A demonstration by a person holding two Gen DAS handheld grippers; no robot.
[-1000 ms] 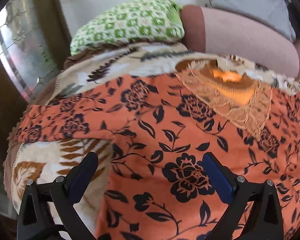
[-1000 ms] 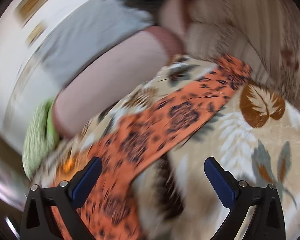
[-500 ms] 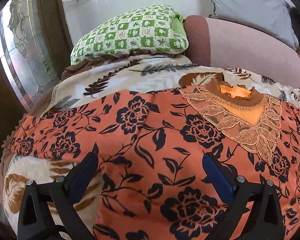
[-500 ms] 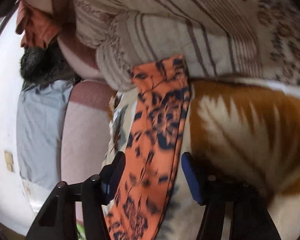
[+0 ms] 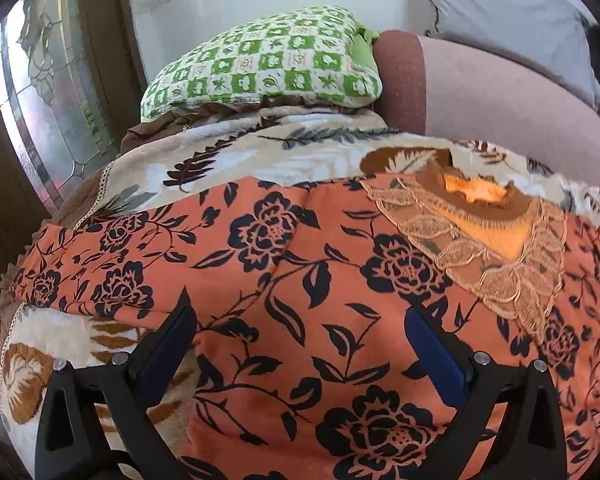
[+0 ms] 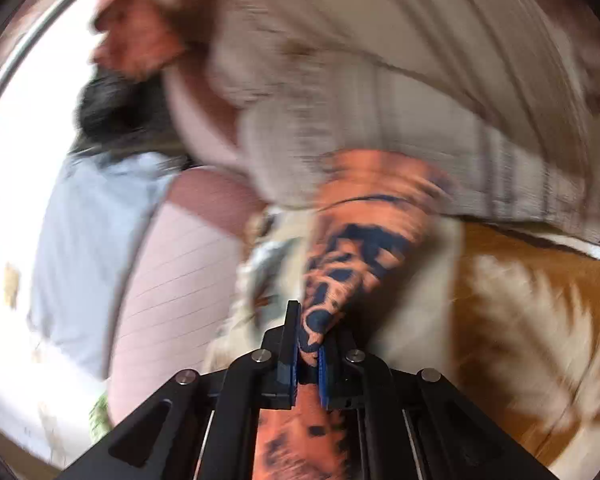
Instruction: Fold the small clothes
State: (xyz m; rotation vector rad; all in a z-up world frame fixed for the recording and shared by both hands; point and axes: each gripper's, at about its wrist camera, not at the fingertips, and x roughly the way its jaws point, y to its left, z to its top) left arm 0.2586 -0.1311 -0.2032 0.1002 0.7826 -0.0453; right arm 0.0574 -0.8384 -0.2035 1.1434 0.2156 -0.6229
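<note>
An orange dress with black flowers (image 5: 320,280) lies spread flat on a leaf-print blanket (image 5: 228,152), its lace neckline (image 5: 488,236) at the right and one sleeve (image 5: 80,268) reaching left. My left gripper (image 5: 300,340) is open just above the dress body, empty. In the blurred right wrist view, my right gripper (image 6: 309,350) is shut on the other orange sleeve (image 6: 364,232), which stretches away from the jaws over the blanket (image 6: 532,320).
A green checked pillow (image 5: 268,64), a pink bolster (image 5: 500,104) and a grey pillow (image 5: 508,12) lie at the bed's head. A glass door (image 5: 44,92) stands at the left. The person's striped clothing (image 6: 380,80) fills the top of the right wrist view.
My right gripper went from wide open, to straddling the sleeve, to shut on it. My left gripper stayed open and hardly moved over the dress.
</note>
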